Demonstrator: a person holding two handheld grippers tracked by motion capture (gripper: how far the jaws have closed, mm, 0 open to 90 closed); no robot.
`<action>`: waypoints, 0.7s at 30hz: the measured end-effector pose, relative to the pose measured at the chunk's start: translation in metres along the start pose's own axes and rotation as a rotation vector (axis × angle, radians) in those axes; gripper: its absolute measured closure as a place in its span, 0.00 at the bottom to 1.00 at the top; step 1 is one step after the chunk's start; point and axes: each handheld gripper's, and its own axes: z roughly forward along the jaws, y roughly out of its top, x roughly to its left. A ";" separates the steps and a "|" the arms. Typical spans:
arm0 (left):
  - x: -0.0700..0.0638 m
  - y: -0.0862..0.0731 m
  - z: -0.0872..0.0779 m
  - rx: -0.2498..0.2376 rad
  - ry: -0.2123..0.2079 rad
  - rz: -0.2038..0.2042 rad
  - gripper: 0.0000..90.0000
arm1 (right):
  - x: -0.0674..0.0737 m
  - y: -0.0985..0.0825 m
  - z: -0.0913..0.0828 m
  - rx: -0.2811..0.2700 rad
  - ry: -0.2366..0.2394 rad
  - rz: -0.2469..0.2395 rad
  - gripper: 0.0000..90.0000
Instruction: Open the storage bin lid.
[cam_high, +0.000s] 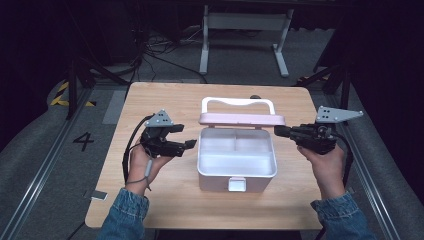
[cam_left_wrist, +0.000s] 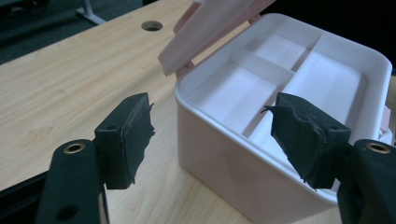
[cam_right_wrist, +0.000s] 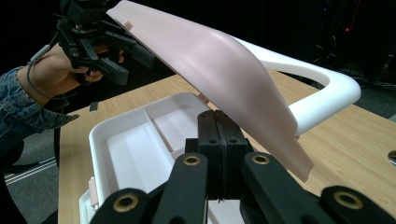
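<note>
Right gripper (cam_right_wrist: 218, 140) clenched, empty — beside open box (cam_high: 237, 170); left gripper (cam_high: 187, 136) released, opposite side.

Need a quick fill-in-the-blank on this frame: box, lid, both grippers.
1. The lid of the white box stands ____.
2. The left gripper has its jaws ____, with nothing between them.
3. The right gripper has its jaws ____.
4. The compartments inside the box are ____.

Missing words: open; open; shut; empty
</note>
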 end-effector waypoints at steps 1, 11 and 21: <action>0.000 0.001 0.000 -0.015 0.000 0.005 0.32 | 0.000 0.000 0.000 -0.001 -0.002 0.000 1.00; -0.010 0.021 0.008 -0.121 -0.016 0.056 0.29 | -0.001 0.000 -0.001 -0.007 0.004 0.005 1.00; -0.017 0.041 0.023 -0.168 -0.065 0.045 0.21 | -0.002 0.000 -0.002 -0.006 0.009 0.005 1.00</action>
